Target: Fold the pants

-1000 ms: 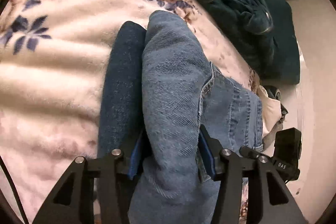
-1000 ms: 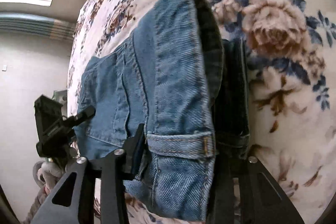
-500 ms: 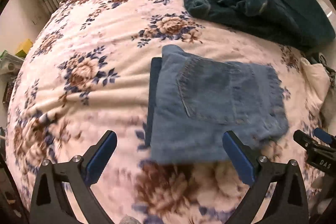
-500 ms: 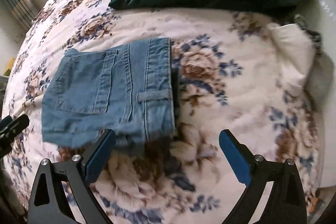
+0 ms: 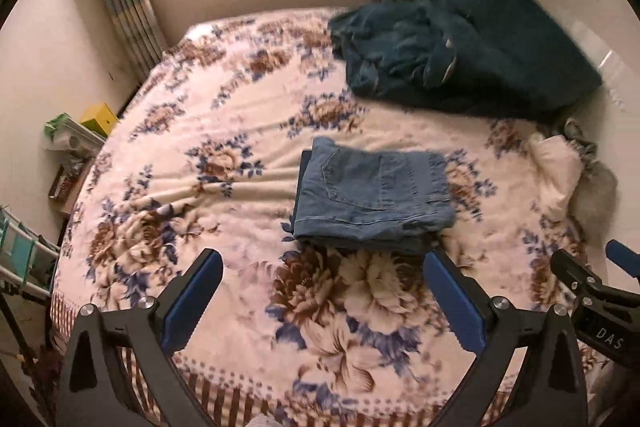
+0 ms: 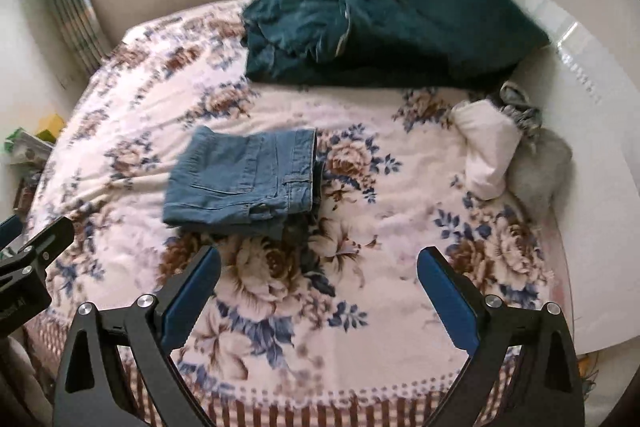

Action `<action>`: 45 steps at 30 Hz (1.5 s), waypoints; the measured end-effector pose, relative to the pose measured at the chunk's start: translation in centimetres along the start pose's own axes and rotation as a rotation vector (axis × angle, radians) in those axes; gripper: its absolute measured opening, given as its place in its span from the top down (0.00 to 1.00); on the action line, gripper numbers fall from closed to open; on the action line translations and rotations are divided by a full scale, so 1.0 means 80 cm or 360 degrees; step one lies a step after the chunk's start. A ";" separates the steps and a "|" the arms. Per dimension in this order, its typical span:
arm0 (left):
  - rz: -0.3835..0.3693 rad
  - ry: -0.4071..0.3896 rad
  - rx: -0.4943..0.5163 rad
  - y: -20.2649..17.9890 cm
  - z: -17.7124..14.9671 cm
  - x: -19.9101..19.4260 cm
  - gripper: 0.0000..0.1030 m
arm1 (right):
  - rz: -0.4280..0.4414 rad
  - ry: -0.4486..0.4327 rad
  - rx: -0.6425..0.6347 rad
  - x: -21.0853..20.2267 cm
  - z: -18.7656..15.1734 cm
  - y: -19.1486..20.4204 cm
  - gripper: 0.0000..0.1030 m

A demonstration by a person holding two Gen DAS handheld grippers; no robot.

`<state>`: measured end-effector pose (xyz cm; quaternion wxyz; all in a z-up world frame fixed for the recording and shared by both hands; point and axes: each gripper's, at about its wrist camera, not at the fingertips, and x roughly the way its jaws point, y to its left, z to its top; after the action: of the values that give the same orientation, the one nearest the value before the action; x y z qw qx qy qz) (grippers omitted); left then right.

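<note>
jeans (image 5: 370,201): folded stack lying mid-bed on floral blanket (image 5: 200,131), free of both tools
L gripper (image 5: 324,301): jaws apart, empty
R gripper (image 6: 320,297): same
step: I'd pull clear w/o snagging, check edges square

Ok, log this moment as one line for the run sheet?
stage: fold done | jeans: folded, flat on floral blanket | left hand-held gripper: open, empty | right hand-held gripper: open, empty | both clear of jeans

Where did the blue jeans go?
The folded jeans lie flat mid-bed on the flowery blanket, in front of the dark green heap. In the right wrist view they sit left of centre, well left of the white cloth.
</note>
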<state>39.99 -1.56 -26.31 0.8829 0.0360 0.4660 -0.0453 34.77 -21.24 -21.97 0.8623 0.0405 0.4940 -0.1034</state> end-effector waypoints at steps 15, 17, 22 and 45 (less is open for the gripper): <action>-0.0010 -0.0268 -0.0076 -0.015 -0.061 -0.280 0.00 | 0.0068 -0.0316 -0.0111 -0.327 -0.067 -0.037 0.03; -0.0003 -0.0298 -0.0064 -0.014 -0.068 -0.309 0.00 | 0.0083 -0.0339 -0.0103 -0.364 -0.077 -0.039 0.03; 0.0038 -0.0353 -0.0047 -0.006 -0.084 -0.366 0.00 | 0.0144 -0.0386 -0.0122 -0.433 -0.098 -0.030 0.02; 0.0123 -0.0421 -0.0057 0.002 -0.082 -0.361 0.00 | 0.0031 -0.0419 -0.0025 -0.410 -0.068 -0.033 0.01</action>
<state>18.40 0.65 -6.14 0.9382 0.0318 0.3446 -0.0072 13.54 -18.34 3.56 0.9209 0.0247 0.3771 -0.0956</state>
